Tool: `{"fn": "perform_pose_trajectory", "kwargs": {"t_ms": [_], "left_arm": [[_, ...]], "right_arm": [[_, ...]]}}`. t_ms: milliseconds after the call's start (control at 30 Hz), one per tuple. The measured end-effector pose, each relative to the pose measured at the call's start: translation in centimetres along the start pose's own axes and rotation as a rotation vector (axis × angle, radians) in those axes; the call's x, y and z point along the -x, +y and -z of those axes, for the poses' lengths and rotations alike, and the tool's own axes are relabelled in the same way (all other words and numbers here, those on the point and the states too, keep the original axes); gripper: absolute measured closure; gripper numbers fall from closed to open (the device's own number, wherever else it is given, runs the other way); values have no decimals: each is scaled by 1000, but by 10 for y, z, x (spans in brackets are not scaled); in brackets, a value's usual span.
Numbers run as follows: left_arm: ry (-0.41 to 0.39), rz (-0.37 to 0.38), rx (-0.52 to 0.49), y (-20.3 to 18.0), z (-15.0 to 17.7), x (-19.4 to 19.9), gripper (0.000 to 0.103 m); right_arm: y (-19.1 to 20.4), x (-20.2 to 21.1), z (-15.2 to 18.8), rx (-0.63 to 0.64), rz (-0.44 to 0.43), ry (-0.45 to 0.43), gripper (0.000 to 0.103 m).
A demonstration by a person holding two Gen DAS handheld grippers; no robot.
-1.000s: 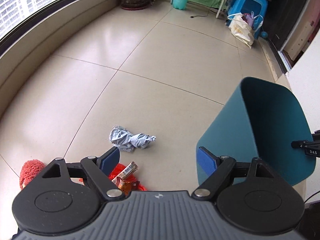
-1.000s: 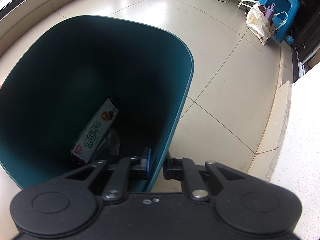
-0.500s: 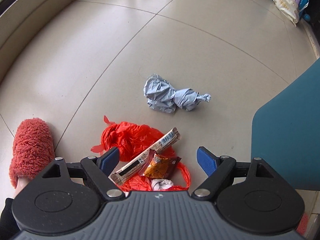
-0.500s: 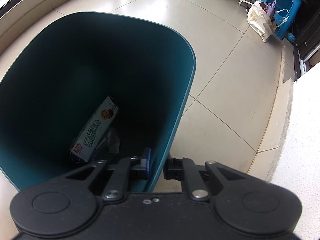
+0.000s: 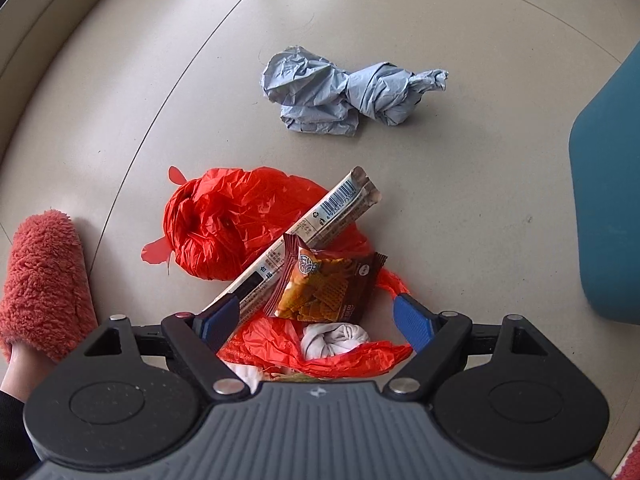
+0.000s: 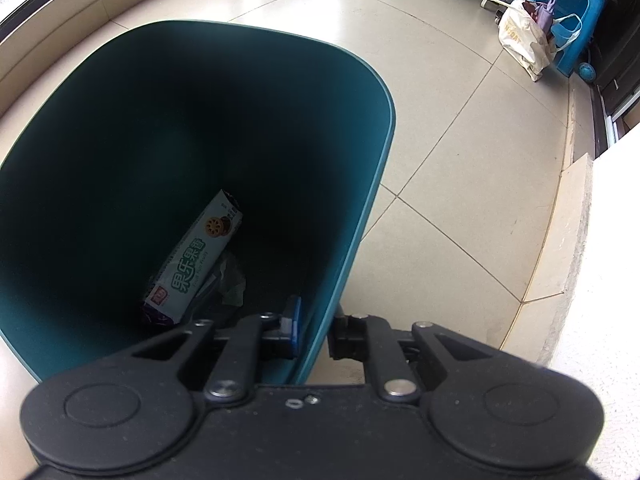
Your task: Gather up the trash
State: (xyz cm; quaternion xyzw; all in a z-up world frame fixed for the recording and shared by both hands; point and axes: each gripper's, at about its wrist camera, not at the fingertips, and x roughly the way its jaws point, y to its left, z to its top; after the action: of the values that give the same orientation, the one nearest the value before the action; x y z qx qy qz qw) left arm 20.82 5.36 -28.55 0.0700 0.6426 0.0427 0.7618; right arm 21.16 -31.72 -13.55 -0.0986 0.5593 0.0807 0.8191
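On the floor in the left wrist view lie five pieces of trash: one crumpled grey bag (image 5: 348, 94) at upper centre, one red plastic bag (image 5: 224, 224) at centre left, one long barcode wrapper (image 5: 304, 236) across it, one brown snack packet (image 5: 330, 286) and one white wad (image 5: 334, 338) at lower centre. One fluffy red slipper (image 5: 42, 284) sits at the left edge. The right wrist view shows one teal bin (image 6: 360, 208) — inside it, one biscuit wrapper (image 6: 192, 260) and one clear crumpled scrap (image 6: 230, 280). One blue stool (image 6: 568, 20) and one cream bag (image 6: 520, 38) stand at upper right.

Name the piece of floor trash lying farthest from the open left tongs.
The crumpled grey-blue bag, alone on bare tile beyond the red bag and its wrappers, which sit at the left tongs.
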Motion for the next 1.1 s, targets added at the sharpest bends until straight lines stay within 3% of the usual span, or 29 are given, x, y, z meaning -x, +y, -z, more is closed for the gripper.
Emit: {"fn": "perform_pose_trajectory", "kwargs": {"t_ms": [133,300,467,633,700,800,1100], "left_arm": [[-5,-63,-55,-13,4,-9,20],[11,-89,-42,-15,2,-18,43],[12,-112,-39,-14,5,-21,57],[-6,-97,-29,-9,5,-16,71],[-9,-78,-19,-6,6,-12,86],[-22,-45,1,1,4,-3,94],[-41,34,58,16,-1,21,96]], "right_arm": [[1,-1,1,5,-2,7,90],[1,1,1,4,-4,7,91],[2,1,1,4,-3,7,91],[4,1,1,5,-1,8,91],[4,1,1,5,-2,7,91],[4,1,1,3,-2,7,91],[-1,1,2,-8,-13,3,91]]}}
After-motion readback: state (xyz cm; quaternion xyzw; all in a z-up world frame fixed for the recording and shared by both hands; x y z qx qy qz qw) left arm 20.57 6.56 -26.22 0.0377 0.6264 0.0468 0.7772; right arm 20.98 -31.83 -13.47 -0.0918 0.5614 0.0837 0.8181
